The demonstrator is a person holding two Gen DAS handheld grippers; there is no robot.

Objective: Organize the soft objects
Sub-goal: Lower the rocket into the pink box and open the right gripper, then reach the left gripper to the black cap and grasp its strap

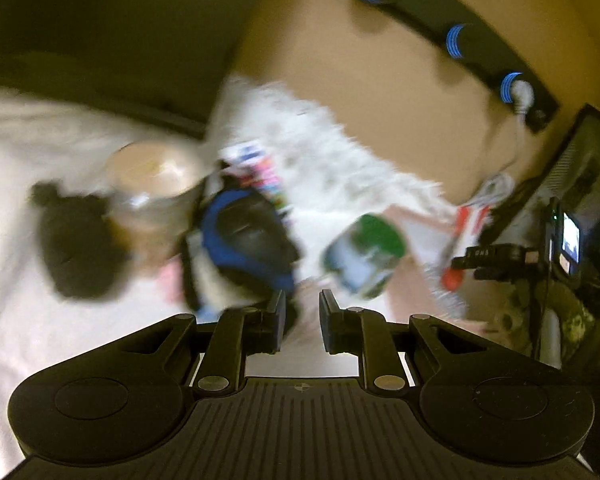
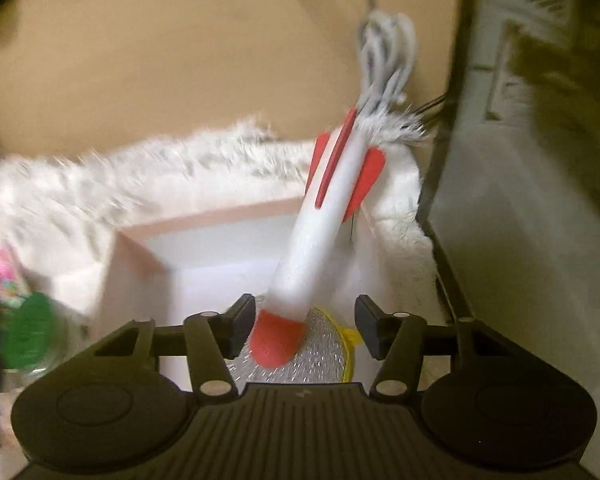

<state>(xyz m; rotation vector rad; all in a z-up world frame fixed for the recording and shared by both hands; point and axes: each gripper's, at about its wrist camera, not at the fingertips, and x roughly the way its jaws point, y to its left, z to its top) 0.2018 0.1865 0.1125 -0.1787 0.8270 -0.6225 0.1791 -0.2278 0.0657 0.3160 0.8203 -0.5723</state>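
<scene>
Right gripper (image 2: 305, 326) jaws apart, rocket (image 2: 320, 236) leaning out of box (image 2: 148, 252), nose on scourer (image 2: 320, 360) (silvery). Left gripper (image 1: 302, 322) jaws apart, empty; blurred blue-black toy (image 1: 244, 236), green-lidded jar (image 1: 364, 256) ahead on fur rug (image 1: 320, 140).

Foam rocket (image 2: 320, 236): white body, red nose, red fins. Scrubber (image 2: 316, 356) under rocket nose: silver glitter, yellow edge. Box (image 2: 204, 218): pink rim, white inside. Furry rug (image 2: 140, 172): white with grey flecks. Jar (image 1: 364, 256): green lid, blurred. Plush shape (image 1: 80, 248): black. Bag-like item (image 1: 244, 240): blue and black. Round object (image 1: 156, 176): tan, blurred. Floor (image 1: 360, 60): tan. Dark strip (image 1: 440, 28) on floor: black with blue striped rings. Cable bundle (image 2: 388, 52): grey. Both grippers' fingers (image 2: 240, 324): black.
</scene>
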